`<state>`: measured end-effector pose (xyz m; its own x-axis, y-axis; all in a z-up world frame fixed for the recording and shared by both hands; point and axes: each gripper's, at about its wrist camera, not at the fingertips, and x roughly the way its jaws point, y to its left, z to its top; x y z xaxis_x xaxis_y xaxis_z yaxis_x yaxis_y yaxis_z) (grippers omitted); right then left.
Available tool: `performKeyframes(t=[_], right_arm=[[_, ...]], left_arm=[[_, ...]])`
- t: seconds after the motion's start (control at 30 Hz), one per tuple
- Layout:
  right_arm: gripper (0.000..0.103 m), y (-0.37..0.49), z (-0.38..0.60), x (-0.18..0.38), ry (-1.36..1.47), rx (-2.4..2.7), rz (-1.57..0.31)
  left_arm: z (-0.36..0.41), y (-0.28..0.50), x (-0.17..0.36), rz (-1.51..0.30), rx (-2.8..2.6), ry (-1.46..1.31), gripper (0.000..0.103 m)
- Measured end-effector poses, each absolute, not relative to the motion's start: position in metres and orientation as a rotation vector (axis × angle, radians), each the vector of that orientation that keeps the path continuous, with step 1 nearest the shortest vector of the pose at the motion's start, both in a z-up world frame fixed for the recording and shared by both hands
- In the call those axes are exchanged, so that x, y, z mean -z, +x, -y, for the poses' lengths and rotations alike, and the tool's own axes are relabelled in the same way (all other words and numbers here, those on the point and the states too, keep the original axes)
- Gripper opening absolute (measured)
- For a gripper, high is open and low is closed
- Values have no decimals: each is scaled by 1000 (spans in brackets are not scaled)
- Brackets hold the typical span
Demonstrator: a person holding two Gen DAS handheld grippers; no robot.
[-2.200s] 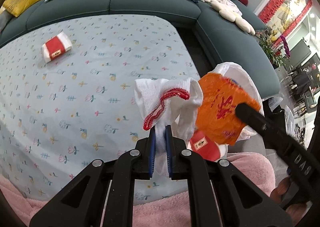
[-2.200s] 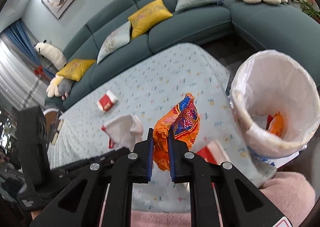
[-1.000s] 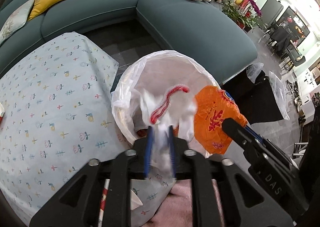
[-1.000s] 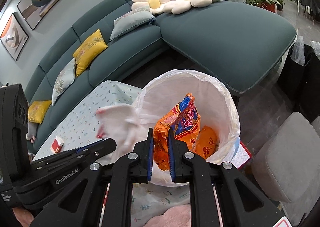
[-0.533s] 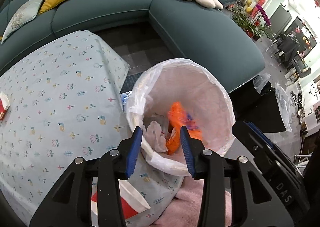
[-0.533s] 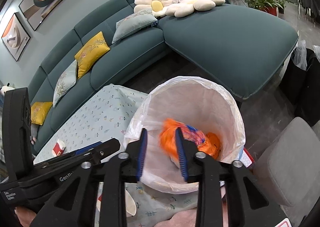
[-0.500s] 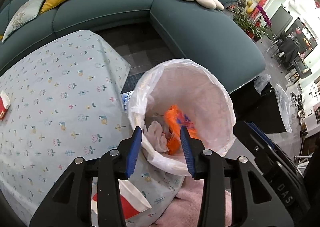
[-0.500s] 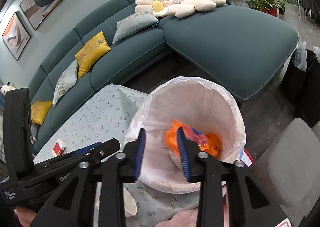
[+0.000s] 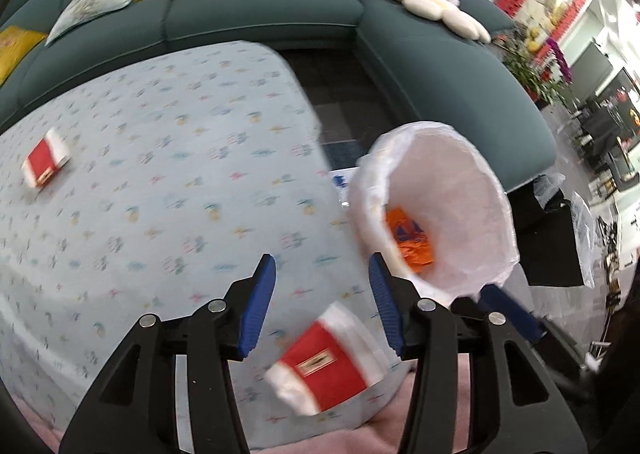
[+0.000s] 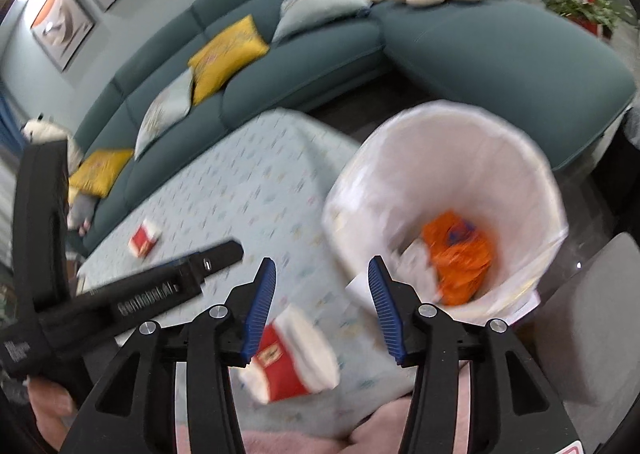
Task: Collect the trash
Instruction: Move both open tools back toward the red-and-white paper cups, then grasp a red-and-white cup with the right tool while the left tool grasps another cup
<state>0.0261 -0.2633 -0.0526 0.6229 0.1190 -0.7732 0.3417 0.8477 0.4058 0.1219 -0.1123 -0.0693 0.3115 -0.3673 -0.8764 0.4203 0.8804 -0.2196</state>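
Living room with teal sofa (image 9: 280,14); low table under a floral cloth (image 9: 160,194), white-lined bin (image 9: 492,190) just beside its corner. Orange snack wrapper (image 10: 456,254) and a crumpled white piece are seen lying in the bin.

Remaining trash: red-and-white packet (image 9: 324,362) at the near table edge, close under both grippers; a second red-and-white packet (image 9: 44,162) well apart at the far left of the cloth.

Left gripper (image 9: 322,302): jaws spread and opening, nothing between the pads. Right gripper (image 10: 322,306): the same, opening, nothing pinched.

Near packet is judged light, soft and crushable, its plastic skin likely a bit slippery; it is probably best pinched across the narrow width at the red band, not at the floppy white ends. It lies flat, long axis diagonal in both views, one white end toward the bin, the other toward the near edge. Exact outline is blurred. Far packet also lies flat and diagonal.
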Motion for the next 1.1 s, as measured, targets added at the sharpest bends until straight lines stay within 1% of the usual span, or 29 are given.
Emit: performKeyframes(t=[0.1, 0.3, 0.63, 0.67, 0.73, 0.8, 0.87, 1.1], right_arm=[[47, 30, 244, 73, 575, 84, -978], [47, 38, 230, 96, 576, 42, -1094], [47, 49, 219, 125, 614, -63, -1234], [46, 50, 216, 124, 605, -76, -1242], [38, 50, 205, 124, 560, -106, -1260], [22, 50, 194, 124, 528, -134, -1270], [16, 51, 185, 123, 511, -153, -1275], [11, 49, 158, 116, 521, -193, -1226]], left_arm=[[88, 119, 74, -1147, 489, 51, 46], [47, 112, 88, -1177, 428, 8, 46], [14, 98, 98, -1196, 382, -19, 46], [11, 98, 98, -1195, 382, -20, 46], [6, 96, 99, -1196, 379, -24, 46], [3, 94, 101, -1199, 375, -27, 46], [-1, 94, 102, -1203, 372, -33, 46], [-14, 92, 102, -1204, 355, -50, 46]])
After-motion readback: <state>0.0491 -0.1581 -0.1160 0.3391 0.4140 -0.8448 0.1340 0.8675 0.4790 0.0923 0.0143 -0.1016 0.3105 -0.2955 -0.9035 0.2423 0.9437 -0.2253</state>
